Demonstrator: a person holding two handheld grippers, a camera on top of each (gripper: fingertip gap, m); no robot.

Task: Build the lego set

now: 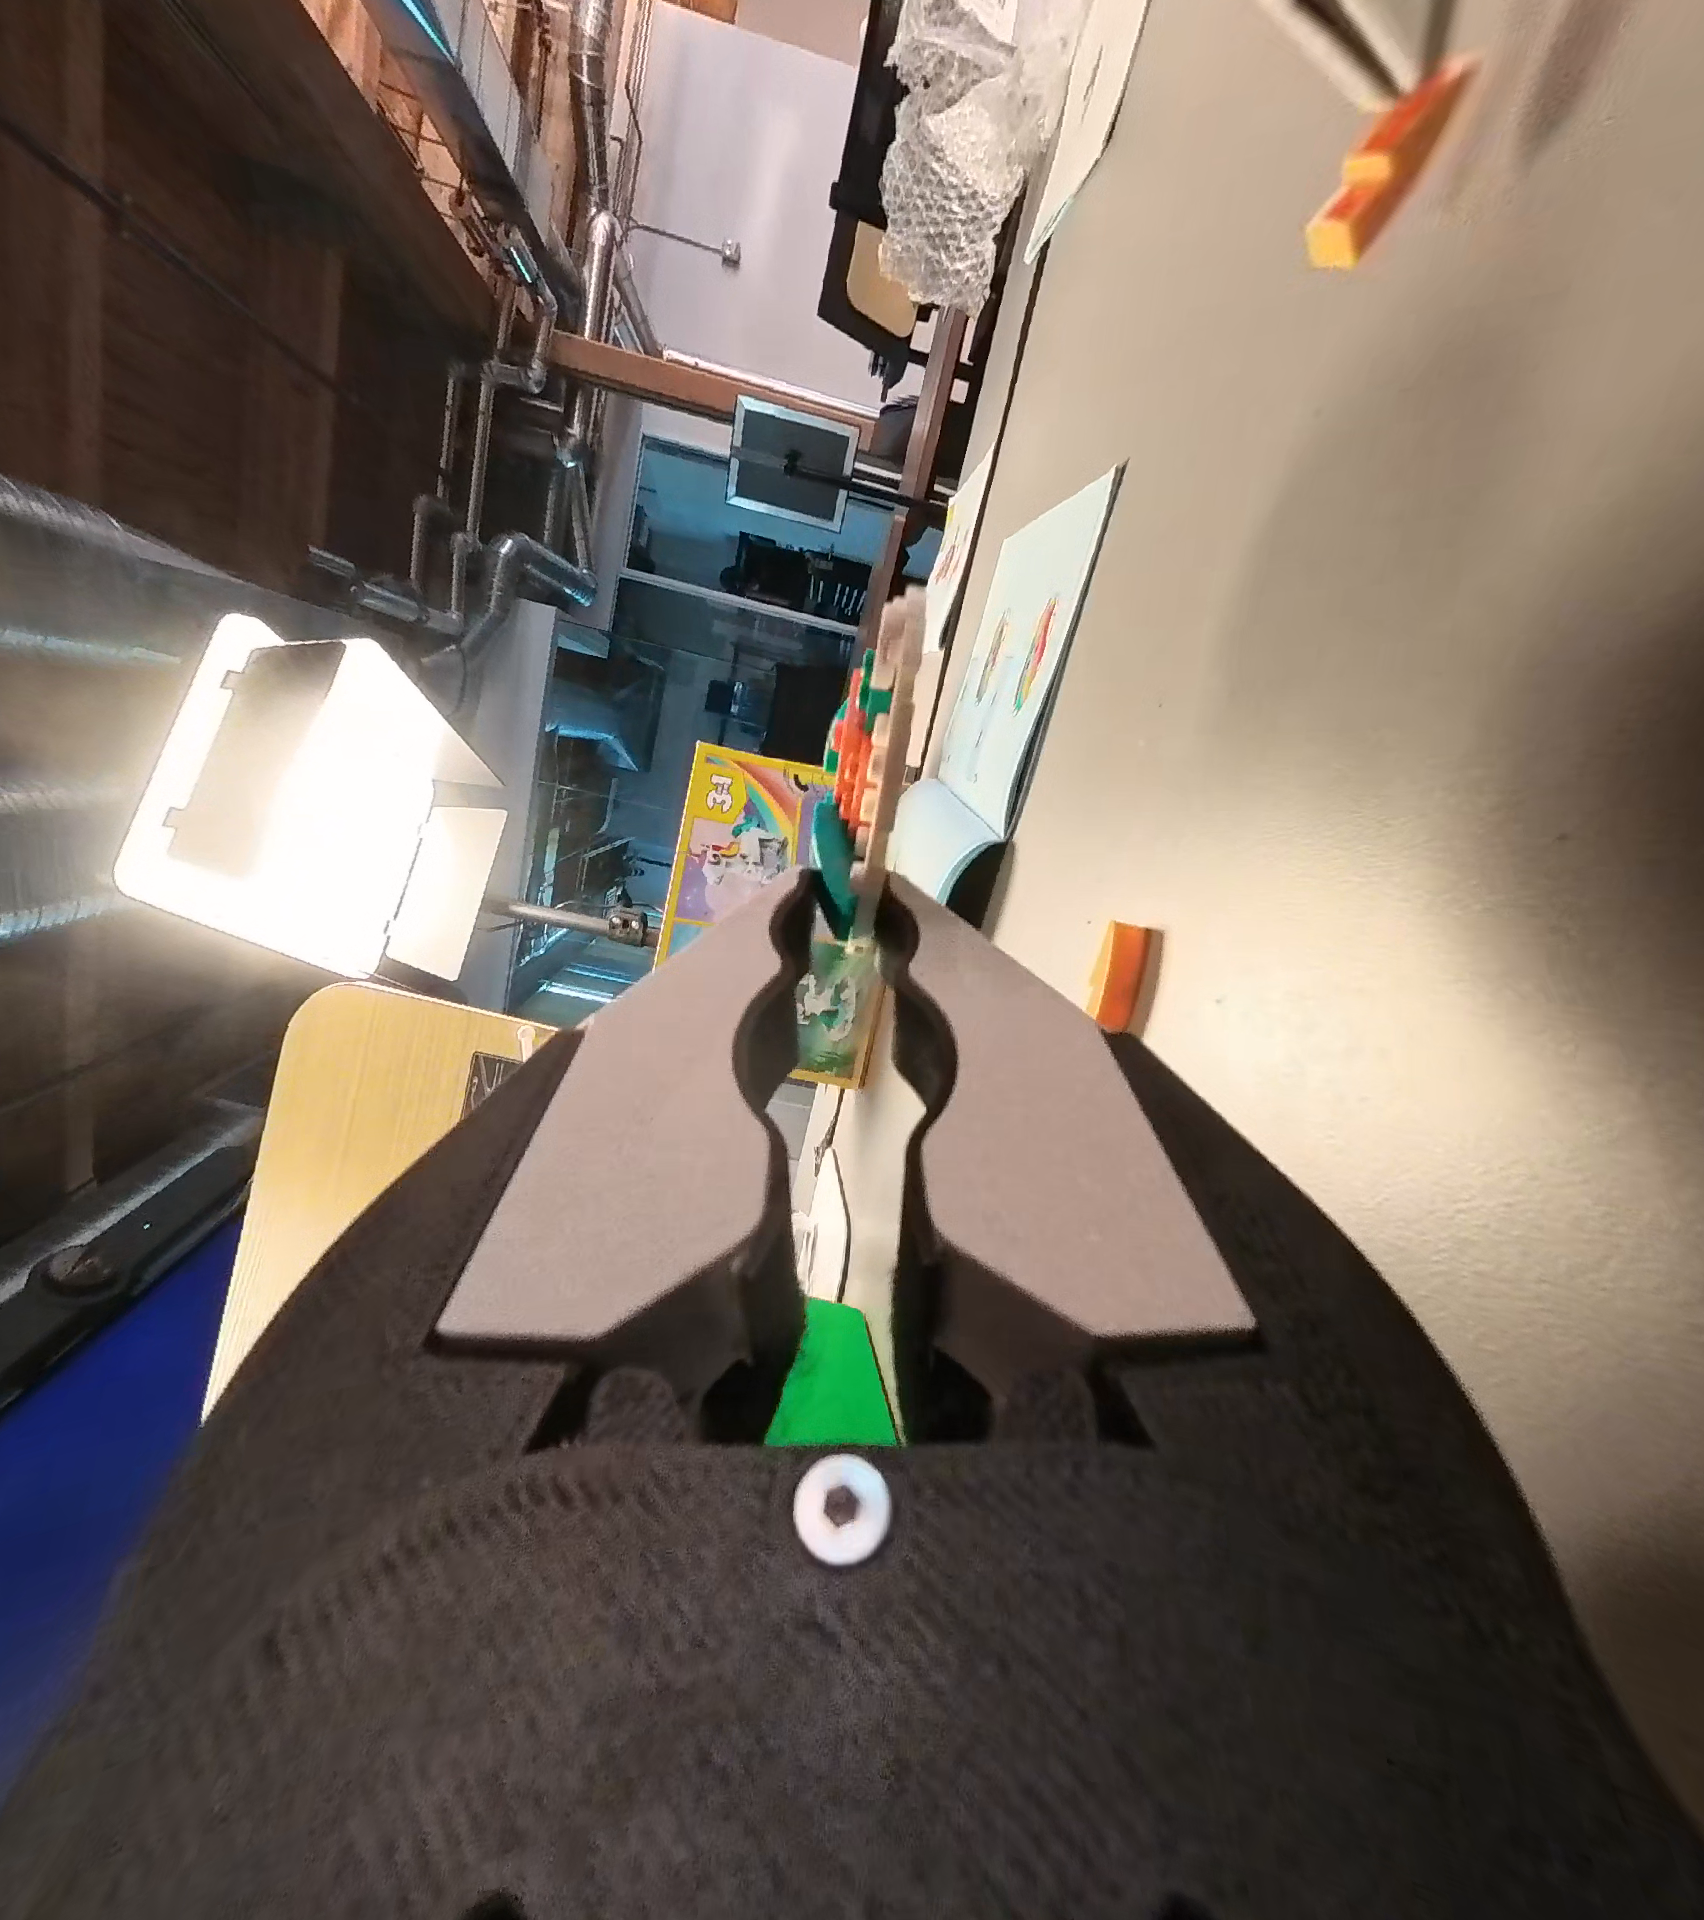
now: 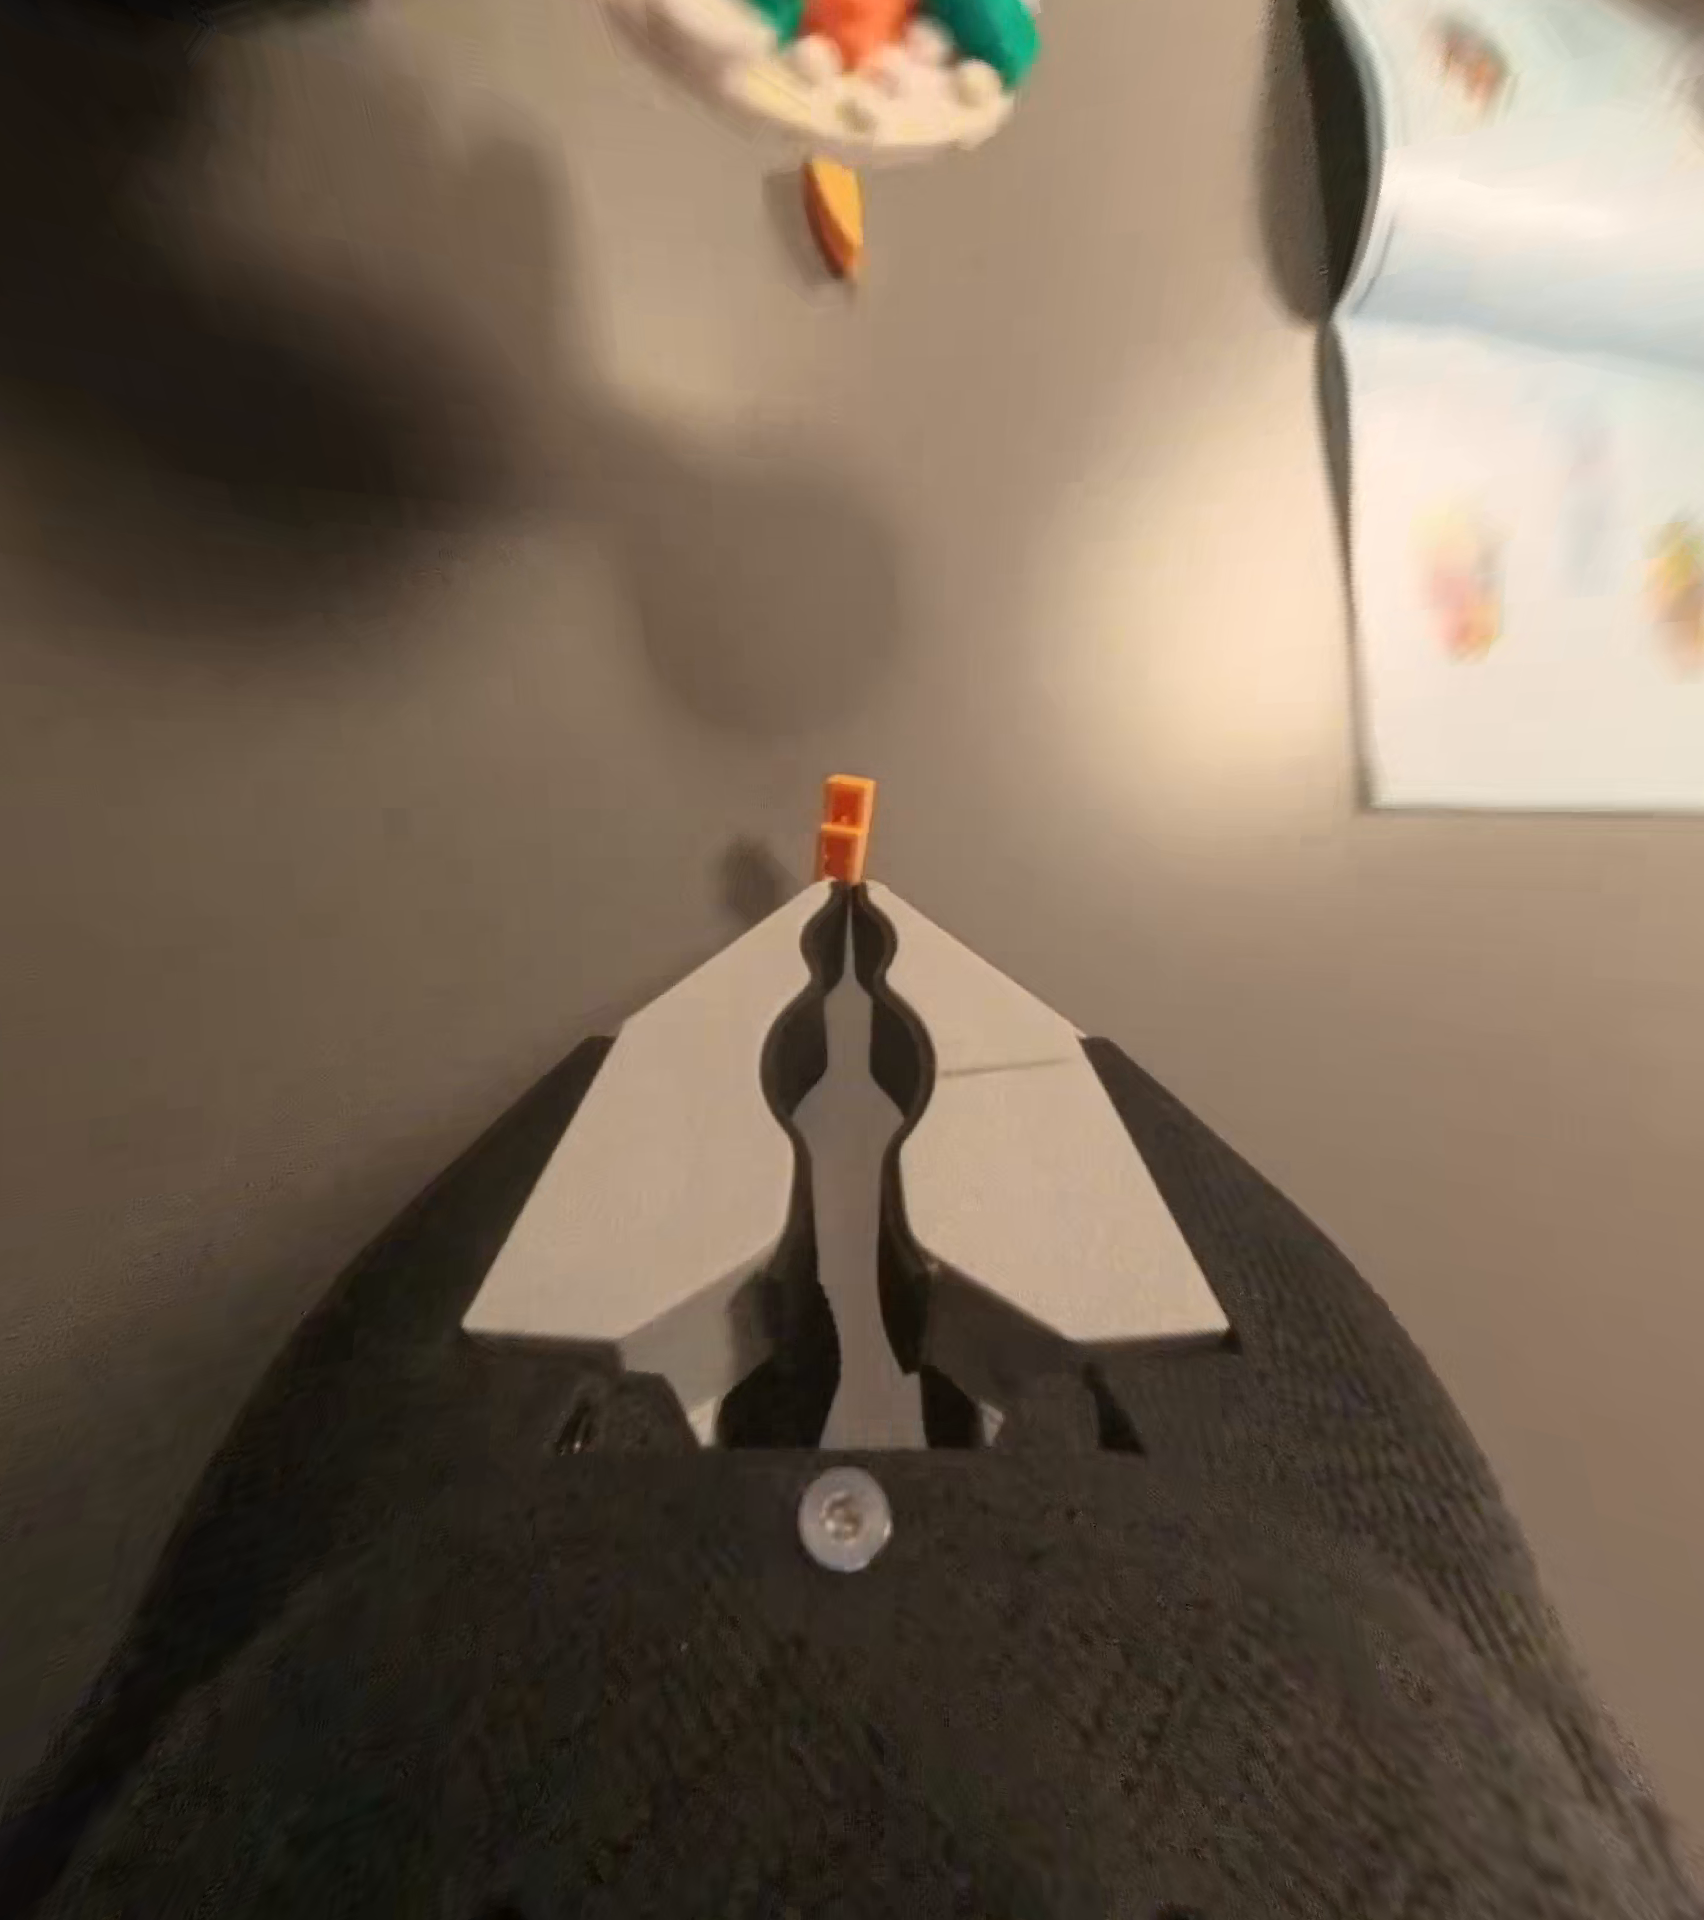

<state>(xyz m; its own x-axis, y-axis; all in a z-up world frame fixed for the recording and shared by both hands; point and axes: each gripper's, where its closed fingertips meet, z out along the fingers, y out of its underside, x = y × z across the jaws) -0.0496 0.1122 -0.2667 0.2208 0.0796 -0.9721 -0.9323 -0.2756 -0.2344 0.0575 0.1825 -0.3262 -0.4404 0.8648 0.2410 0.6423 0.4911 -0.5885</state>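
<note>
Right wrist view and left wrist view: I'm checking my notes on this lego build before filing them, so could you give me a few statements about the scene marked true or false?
1. The right gripper pinches a small orange piece at its tips. True.
2. The left gripper is wide open and holds nothing. False: it is closed on the thin edge of the lego model.
3. An open instruction booklet lies on the table. True.
4. The orange piece is already pressed onto the model. False: it is apart from the model, held over bare table.
5. A loose curved orange piece lies on the table just in front of the model. True.
</note>
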